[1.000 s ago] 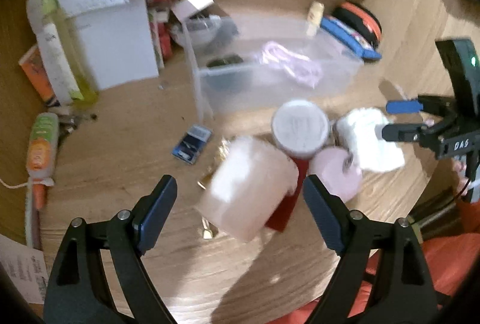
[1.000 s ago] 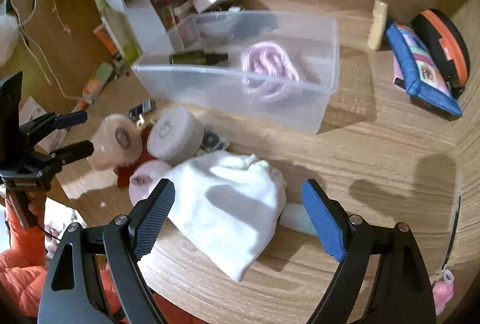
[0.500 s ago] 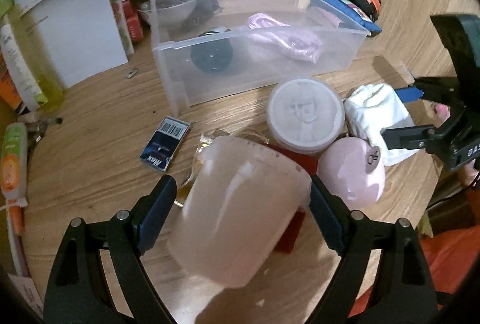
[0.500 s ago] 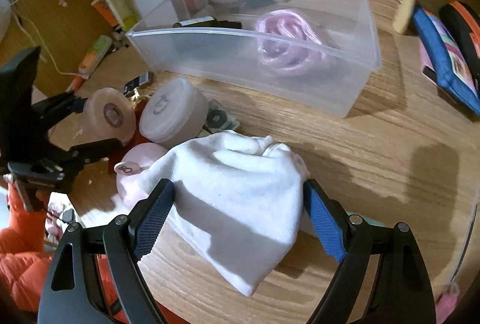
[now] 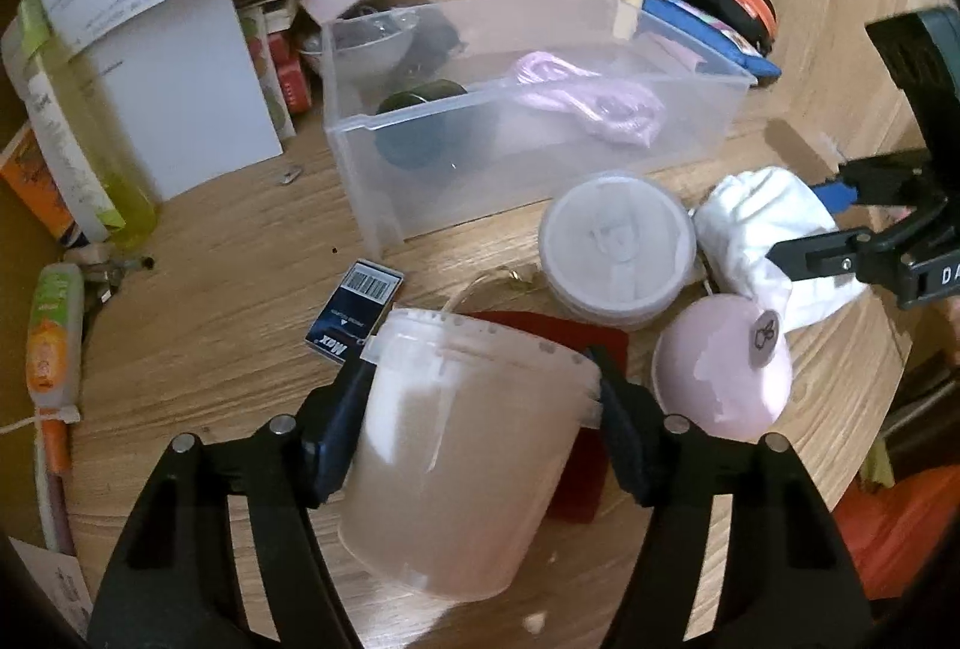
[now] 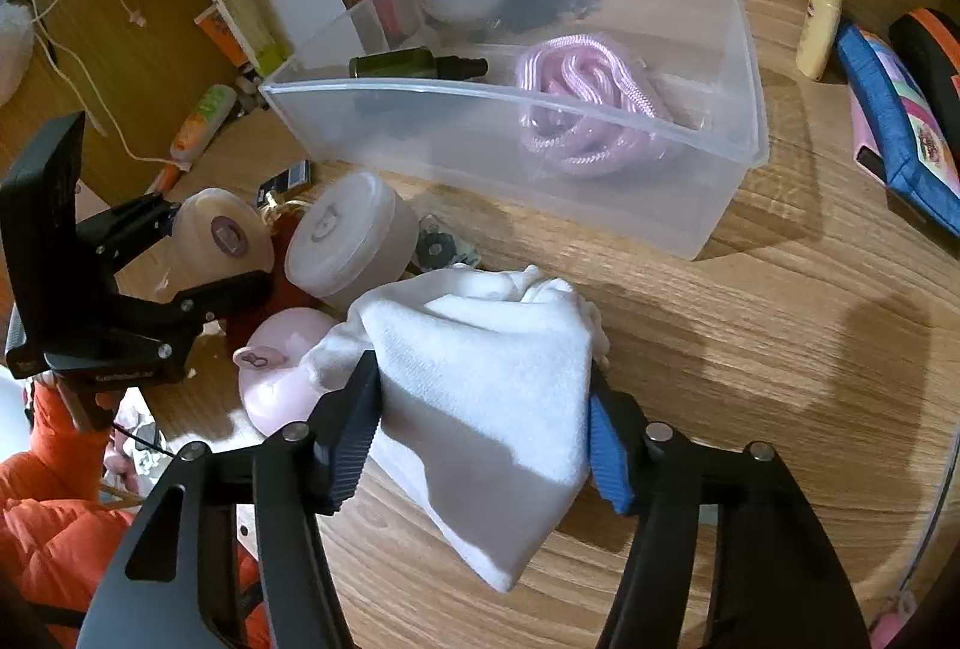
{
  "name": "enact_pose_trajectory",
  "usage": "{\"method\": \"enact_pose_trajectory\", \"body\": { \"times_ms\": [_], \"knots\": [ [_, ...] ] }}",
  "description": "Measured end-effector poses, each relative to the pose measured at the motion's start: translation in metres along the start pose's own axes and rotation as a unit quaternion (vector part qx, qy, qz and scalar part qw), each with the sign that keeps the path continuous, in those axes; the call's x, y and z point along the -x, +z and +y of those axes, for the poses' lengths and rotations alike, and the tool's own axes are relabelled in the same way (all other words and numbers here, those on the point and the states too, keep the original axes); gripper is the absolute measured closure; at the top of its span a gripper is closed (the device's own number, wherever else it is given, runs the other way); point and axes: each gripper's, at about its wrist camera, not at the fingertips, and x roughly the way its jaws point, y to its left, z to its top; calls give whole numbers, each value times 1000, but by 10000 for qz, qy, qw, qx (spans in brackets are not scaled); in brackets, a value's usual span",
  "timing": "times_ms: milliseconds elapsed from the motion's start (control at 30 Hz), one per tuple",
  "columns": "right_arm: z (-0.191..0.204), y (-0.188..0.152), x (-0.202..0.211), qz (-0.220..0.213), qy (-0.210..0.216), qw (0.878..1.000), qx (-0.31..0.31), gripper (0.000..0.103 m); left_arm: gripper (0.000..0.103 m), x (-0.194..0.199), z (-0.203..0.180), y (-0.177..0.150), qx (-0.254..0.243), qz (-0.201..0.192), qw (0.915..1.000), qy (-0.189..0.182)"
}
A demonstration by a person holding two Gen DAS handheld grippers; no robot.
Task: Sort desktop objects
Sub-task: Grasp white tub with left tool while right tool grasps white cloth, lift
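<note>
While both pairs of jaws are closing, the left gripper (image 5: 480, 397) is pressing its pads against the two sides of a pale pink translucent jar (image 5: 462, 463), which is lying tilted between them near the front edge of the wooden desk (image 6: 780, 349). The right gripper (image 6: 483, 433) is squeezing a white cloth pouch (image 6: 486, 379) from both sides, and this pouch is resting on the desk just in front of the clear plastic bin (image 6: 744, 108). Between the two grippers a round white-lidded tub (image 5: 618, 247) is standing, touching a pink egg-shaped case (image 5: 720, 379), and a red flat thing (image 5: 576, 349) is lying under them. The bin is sitting toward the middle of the desk and is holding a coiled pink rope (image 6: 588, 108) at one end and a dark green bottle (image 6: 414, 66) lying on its side at the other end. A small dark box with a barcode (image 5: 354, 313) is lying near the bin's corner.
</note>
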Motion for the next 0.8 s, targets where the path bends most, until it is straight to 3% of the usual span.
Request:
{"method": "enact_pose_trajectory", "body": {
  "times_ms": [333,800],
  "knots": [
    [-3,5,22,-378,-107,9992,-71,55,36,22,10,9,281,-386,9988,111],
    [-2,21,76,-1249,-258,9918,-34,55,36,55,23,34,706,-1089,9913,-202]
  ]
}}
